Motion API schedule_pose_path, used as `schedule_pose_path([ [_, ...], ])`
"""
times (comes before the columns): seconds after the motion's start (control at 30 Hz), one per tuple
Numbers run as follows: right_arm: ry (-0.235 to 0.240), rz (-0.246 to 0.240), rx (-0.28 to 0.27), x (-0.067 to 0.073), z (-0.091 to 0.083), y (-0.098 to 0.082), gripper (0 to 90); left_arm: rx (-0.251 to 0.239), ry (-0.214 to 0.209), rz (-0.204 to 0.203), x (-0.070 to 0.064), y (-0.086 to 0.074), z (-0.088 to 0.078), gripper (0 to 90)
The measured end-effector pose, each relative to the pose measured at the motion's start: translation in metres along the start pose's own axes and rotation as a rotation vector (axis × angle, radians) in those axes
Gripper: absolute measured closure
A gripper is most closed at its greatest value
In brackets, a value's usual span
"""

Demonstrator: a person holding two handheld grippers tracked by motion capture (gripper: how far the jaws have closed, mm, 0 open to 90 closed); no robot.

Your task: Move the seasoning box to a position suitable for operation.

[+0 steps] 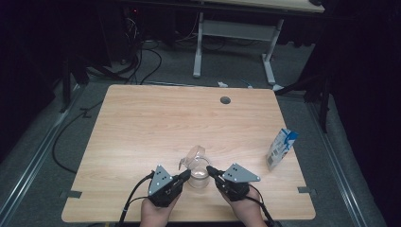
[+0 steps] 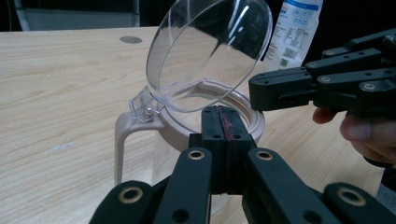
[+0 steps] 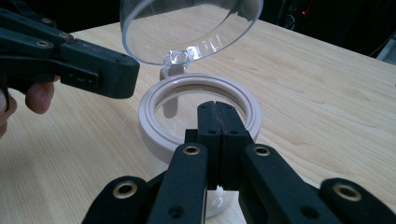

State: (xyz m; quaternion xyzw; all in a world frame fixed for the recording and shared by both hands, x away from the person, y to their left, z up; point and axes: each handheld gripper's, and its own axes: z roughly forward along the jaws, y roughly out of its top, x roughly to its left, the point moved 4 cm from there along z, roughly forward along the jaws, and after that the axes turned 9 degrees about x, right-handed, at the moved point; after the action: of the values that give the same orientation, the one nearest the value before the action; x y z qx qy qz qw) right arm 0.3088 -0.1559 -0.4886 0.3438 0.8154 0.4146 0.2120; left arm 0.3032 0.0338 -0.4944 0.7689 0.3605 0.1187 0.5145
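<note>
Left gripper (image 1: 185, 176): lower centre of the high view, held in the left hand (image 1: 153, 213). Jaws pressed together with nothing between them. In the left gripper view its tip (image 2: 223, 122) sits right at the near rim of the jug; I cannot tell whether it touches.
Right gripper (image 1: 212, 171): lower centre-right of the high view, held in the right hand (image 1: 246, 210). Jaws together, also clamped on nothing. In the right gripper view the tip (image 3: 217, 116) overlaps the jug's near rim; contact cannot be confirmed.
Jug (image 1: 198, 171): clear body, pale rim and handle, upright on the table, between the two gripper tips at lower centre of the high view. Mouth is open and round in the right gripper view (image 3: 200, 112). Handle runs down the left of the body in the left gripper view (image 2: 122, 140).
Lid (image 1: 195, 156): clear dome, hinged at the handle side, tipped up and back. It fills the upper centre of the left gripper view (image 2: 210, 51) and the top of the right gripper view (image 3: 187, 28).
Carton (image 1: 281, 148): white and blue, upright near the table's right edge, well apart from the jug. Upper right of the left gripper view (image 2: 293, 32), behind the lid.
Table (image 1: 142, 127): light wood grain, with a round grey port (image 1: 225, 100) near the far edge.
Floor (image 1: 42, 156): grey, with black cables to the left of the table.
</note>
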Motion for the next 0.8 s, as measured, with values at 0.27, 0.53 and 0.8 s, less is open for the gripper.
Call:
schedule_pose_path([
  [0.27, -0.005, -0.007, -0.003, 0.001, 0.000, 0.000, 89.6, -0.026, 0.028, -0.016, 0.007, 0.002, -0.005, 90.0],
  [0.53, -0.008, -0.014, -0.002, 0.002, 0.001, 0.000, 89.6, -0.038, 0.047, -0.025, 0.012, 0.002, -0.009, 90.0],
  [0.8, -0.015, -0.016, -0.006, 0.003, -0.001, 0.001, 87.0, -0.019, 0.072, 0.005, 0.017, -0.003, -0.013, 89.7],
])
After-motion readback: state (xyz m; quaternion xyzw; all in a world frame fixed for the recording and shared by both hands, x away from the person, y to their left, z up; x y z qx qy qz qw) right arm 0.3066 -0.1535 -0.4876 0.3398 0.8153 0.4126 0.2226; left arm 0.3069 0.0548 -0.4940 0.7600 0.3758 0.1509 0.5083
